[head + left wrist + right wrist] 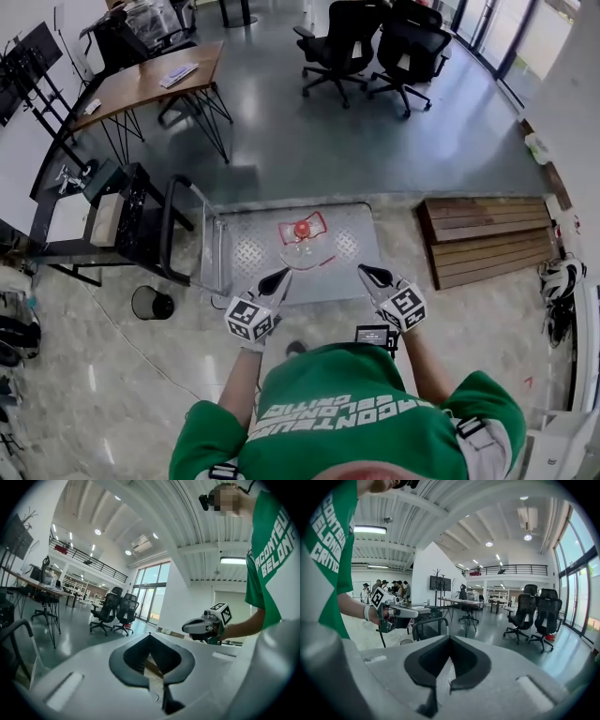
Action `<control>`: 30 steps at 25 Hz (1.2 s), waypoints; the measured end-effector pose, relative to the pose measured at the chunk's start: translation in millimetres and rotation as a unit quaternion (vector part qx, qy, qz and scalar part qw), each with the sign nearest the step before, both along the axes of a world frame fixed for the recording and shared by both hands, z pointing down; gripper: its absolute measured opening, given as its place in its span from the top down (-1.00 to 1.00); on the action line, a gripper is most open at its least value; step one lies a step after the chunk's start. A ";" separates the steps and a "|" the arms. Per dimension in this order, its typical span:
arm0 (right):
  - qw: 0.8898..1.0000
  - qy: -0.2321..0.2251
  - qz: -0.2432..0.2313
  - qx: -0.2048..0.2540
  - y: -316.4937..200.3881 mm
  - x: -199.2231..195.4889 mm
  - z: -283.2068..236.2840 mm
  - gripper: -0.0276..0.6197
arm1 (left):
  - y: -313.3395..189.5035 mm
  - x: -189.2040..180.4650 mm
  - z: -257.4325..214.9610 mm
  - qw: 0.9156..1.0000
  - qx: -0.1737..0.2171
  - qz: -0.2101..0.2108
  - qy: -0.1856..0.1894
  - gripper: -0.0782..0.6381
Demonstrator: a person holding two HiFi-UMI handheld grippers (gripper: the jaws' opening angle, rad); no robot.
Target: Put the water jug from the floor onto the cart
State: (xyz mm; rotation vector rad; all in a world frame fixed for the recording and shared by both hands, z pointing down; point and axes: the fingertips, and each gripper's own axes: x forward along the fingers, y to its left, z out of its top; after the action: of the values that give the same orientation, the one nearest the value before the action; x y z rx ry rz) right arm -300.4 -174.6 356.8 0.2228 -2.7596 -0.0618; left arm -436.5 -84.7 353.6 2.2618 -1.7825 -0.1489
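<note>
A clear water jug (302, 246) with a red cap stands upright on the metal platform of the cart (253, 246), whose black handle (173, 230) rises at the left. Both grippers hover over the cart's near edge, clear of the jug. My left gripper (281, 276) is shut and holds nothing; its own view shows its jaws (150, 637) closed and the right gripper (202, 626) off to the right. My right gripper (367, 272) is also shut and empty. The right gripper view shows closed jaws (450, 639), the left gripper (401, 613) and the cart handle (426, 623).
Stacked wooden planks (487, 239) lie right of the cart. A black bin (152, 303) and a black rack (103, 217) stand to its left. A wooden desk (150, 80) and office chairs (375, 42) are farther back.
</note>
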 end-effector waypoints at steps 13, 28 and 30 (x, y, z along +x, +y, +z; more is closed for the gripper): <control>1.000 -0.013 -0.005 -0.007 -43.2 84.3 5.5 0.94 | -52.7 113.9 2.3 0.999 -0.014 0.030 -0.009 0.74; 1.000 -0.018 0.014 -0.014 -72.0 138.6 7.9 0.94 | -77.7 170.4 8.7 0.998 -0.030 0.049 -0.011 0.74; 1.000 -0.019 0.008 -0.014 -70.0 140.5 1.4 0.94 | -74.8 173.8 4.8 0.998 -0.033 0.051 -0.011 0.74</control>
State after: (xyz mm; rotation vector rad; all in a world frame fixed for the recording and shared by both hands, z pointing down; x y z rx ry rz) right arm -159.9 -244.6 358.1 0.2419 -2.7949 -0.0148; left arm -262.7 -159.5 358.4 2.3090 -1.6528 -0.0460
